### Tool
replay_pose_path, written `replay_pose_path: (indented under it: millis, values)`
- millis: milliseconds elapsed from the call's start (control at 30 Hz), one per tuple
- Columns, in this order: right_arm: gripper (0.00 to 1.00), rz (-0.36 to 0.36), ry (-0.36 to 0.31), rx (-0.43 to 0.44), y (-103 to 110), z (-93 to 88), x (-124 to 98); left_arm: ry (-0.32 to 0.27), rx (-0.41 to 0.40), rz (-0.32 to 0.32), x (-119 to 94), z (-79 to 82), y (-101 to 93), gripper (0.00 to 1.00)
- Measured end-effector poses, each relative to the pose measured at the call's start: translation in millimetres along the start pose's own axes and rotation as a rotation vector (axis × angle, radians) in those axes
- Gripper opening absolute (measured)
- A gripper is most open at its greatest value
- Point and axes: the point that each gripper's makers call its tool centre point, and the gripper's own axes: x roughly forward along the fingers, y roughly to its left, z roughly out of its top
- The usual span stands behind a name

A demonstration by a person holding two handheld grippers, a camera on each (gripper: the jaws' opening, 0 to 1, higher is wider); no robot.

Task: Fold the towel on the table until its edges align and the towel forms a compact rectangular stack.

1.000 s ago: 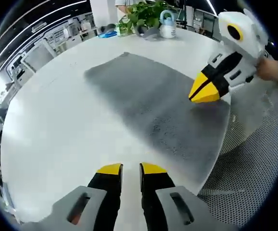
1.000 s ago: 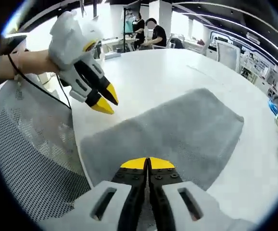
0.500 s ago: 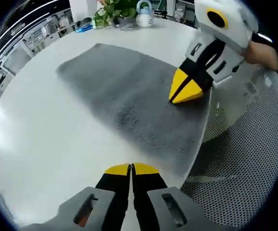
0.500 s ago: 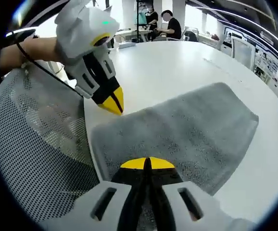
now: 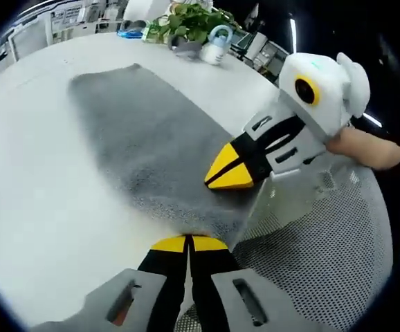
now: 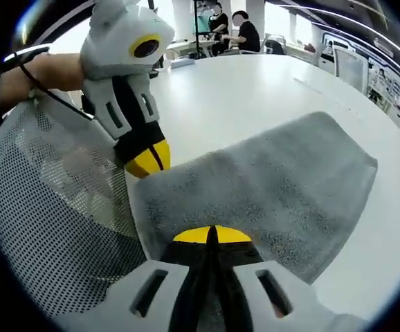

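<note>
A grey towel (image 5: 138, 124) lies spread flat on the white round table (image 5: 27, 180), its near edge along the table's rim. My left gripper (image 5: 186, 243) is shut, its yellow tips at the towel's near corner; I cannot tell if cloth is pinched. It enters the right gripper view from the left, where the left gripper (image 6: 148, 158) touches that corner of the towel (image 6: 269, 180). My right gripper (image 6: 212, 235) is shut over the towel's near edge. In the left gripper view the right gripper (image 5: 229, 171) rests its shut tips on the cloth near that edge.
A mesh chair back (image 5: 311, 256) stands just beyond the table edge, and the same chair back (image 6: 55, 228) is beside the left gripper. A plant (image 5: 189, 21) and a small watering can (image 5: 216, 47) sit at the table's far side. People (image 6: 245, 31) sit at a desk behind.
My left gripper shut its jaws over bare table, then moved to the towel's near corner. Both grippers came closer together along the near edge. The towel stayed flat.
</note>
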Motion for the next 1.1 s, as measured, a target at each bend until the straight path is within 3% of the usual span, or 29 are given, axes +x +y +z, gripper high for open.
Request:
replay_pose_path:
  millis: [133, 233, 333, 367, 433, 467, 500, 600, 667, 867, 1033, 1100]
  values:
    - [0.02, 0.051, -0.088, 0.055, 7.2, 14.7, -8.2, -0.047, -0.005, -0.023, -1.0, 9.9, -3.5, 0.01]
    - [0.21, 0.035, -0.19, 0.049, 4.2, 32.8, -17.9, -0.059, -0.018, -0.027, -0.9, 11.7, -2.7, 0.01]
    - [0.23, 0.102, -0.253, 0.092, 14.4, 43.6, -28.7, -0.06, -0.024, -0.025, -1.1, 11.5, -2.5, 0.01]
    - [0.29, 0.133, -0.295, 0.099, 21.2, 51.2, -32.6, -0.063, -0.026, -0.027, -1.0, 12.0, -2.8, 0.01]
    - [0.42, 0.175, -0.318, 0.119, 35.0, 55.7, -33.8, -0.074, -0.033, -0.033, -1.1, 14.5, -3.7, 0.01]
    - [0.47, 0.179, -0.301, 0.11, 38.9, 53.5, -31.7, -0.082, -0.041, -0.037, -1.5, 15.9, -4.2, 0.01]
    - [0.47, 0.178, -0.238, 0.066, 44.4, 43.7, -26.3, -0.085, -0.048, -0.039, -1.6, 16.7, -3.9, 0.01]
    - [0.43, 0.126, -0.069, -0.085, 46.5, 15.3, -11.7, -0.126, -0.095, -0.059, -3.2, 24.0, -5.6, 0.01]
    - [0.42, 0.106, -0.01, -0.125, 46.6, 5.6, -5.6, -0.162, -0.133, -0.078, -3.8, 30.4, -6.9, 0.01]
    - [0.26, 0.007, 0.062, -0.176, 27.8, -3.0, -2.7, -0.189, -0.183, -0.084, -5.2, 34.4, -2.8, 0.01]
    - [0.11, 0.016, 0.061, -0.108, 26.3, -3.3, -4.9, -0.218, -0.195, -0.076, -7.9, 39.7, -0.7, 0.01]
    - [0.04, 0.027, 0.03, -0.029, 25.3, 2.1, -8.3, -0.221, -0.187, -0.065, -8.8, 39.9, 1.2, 0.01]
